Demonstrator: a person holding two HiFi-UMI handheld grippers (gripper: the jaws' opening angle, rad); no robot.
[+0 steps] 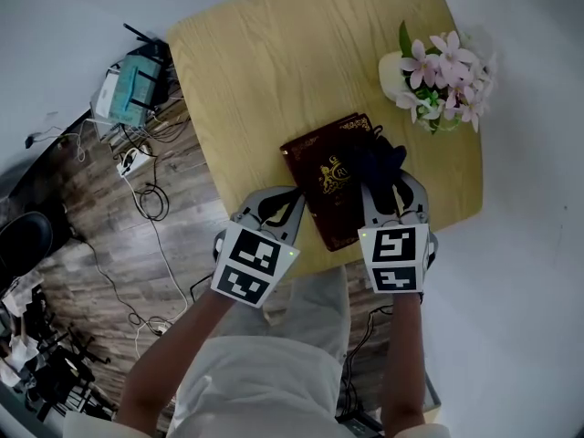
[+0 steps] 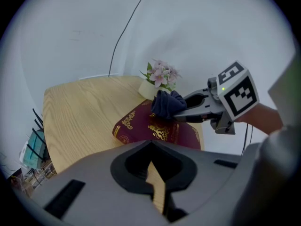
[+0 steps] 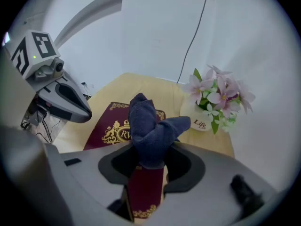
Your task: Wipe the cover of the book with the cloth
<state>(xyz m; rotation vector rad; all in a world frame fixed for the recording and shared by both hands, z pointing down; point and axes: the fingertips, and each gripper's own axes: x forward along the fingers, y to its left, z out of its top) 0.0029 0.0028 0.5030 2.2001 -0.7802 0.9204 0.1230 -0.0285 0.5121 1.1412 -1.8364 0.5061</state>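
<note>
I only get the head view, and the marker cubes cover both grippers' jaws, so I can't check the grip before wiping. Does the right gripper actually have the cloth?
Observer: Yes. The right gripper view shows the right gripper shut on the dark blue cloth, which bunches up beyond its jaws.
Operator: Anything in the left one?
Observer: No. In the left gripper view the left gripper has its jaws closed tip to tip with nothing between them.
Operator: Is the cloth down on the cover?
Observer: From the left gripper view's low angle, it appears to rest on the maroon book, at the end nearest the flowers.
</note>
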